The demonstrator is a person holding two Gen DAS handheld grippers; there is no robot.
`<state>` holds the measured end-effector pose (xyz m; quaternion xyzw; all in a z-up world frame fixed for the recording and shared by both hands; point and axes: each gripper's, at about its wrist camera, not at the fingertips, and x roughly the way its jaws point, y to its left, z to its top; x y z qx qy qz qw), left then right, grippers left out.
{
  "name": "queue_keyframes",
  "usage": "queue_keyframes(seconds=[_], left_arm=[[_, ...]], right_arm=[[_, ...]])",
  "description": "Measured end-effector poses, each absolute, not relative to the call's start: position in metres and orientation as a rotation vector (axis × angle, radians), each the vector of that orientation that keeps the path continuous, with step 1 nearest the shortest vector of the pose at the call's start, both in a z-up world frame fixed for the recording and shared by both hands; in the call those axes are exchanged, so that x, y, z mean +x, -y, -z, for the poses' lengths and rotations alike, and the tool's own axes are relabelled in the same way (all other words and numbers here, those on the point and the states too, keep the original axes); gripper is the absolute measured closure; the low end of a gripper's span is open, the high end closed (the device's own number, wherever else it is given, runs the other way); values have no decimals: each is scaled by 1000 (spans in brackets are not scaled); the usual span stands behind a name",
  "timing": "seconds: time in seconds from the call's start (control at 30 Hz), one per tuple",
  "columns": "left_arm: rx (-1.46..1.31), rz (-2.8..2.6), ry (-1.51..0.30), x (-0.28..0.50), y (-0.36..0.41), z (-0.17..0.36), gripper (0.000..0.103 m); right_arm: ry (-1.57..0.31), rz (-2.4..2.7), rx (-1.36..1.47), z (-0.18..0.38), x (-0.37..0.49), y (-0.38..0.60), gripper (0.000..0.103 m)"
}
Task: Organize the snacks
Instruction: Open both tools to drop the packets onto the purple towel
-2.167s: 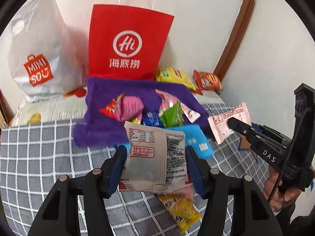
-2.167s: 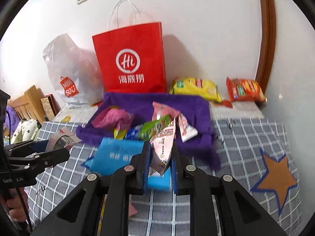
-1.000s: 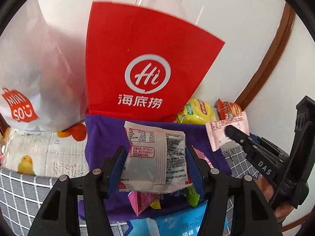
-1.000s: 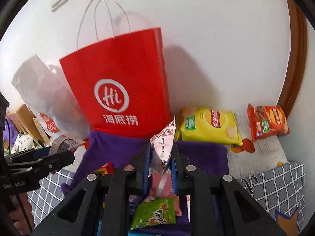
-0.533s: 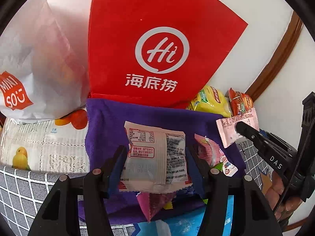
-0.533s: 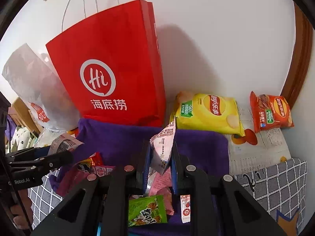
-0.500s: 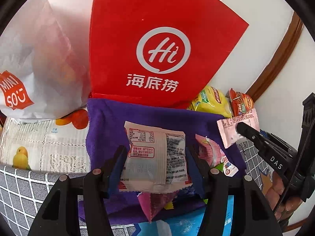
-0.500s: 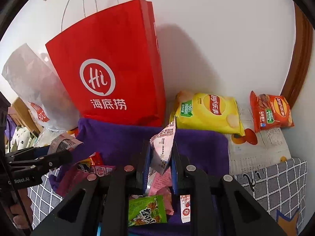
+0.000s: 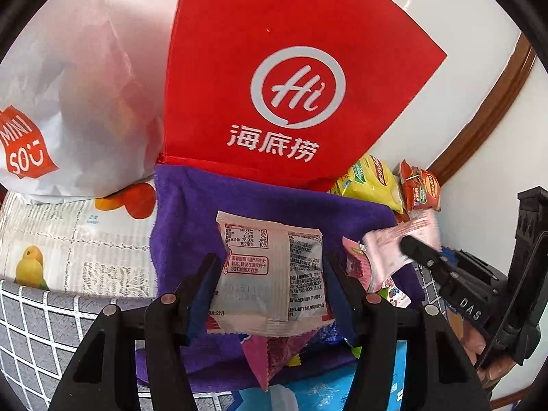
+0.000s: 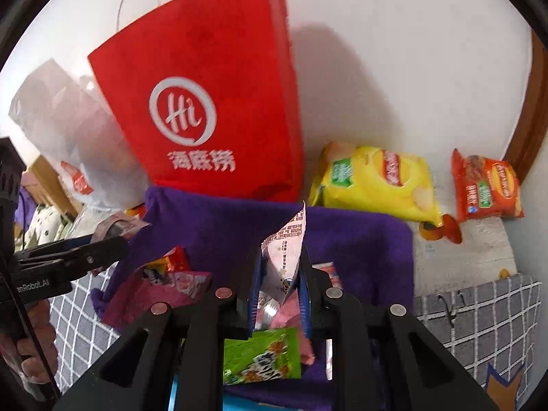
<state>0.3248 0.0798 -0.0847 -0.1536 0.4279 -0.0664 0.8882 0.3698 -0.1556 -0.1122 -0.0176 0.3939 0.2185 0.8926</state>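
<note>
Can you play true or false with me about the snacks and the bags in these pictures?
1. The left gripper holds a white packet with printed text. True.
2. The big paper bag with the Hi logo is blue. False: it is red.
3. The right gripper is shut on a pink packet. True.
4. The yellow chip bag lies on the purple cloth. False: it lies beyond the cloth, by the wall.
5. The orange chip bag stands inside the red bag. False: it lies outside, right of the yellow one.
</note>
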Motion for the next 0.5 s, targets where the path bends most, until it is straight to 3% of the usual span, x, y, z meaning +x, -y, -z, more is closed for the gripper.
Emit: queue_keyframes(seconds=[0.5], left_arm=[[-335,168,-959,335,-72,102,44]], right_arm=[[-861,-419,-88,122,371,146,82]])
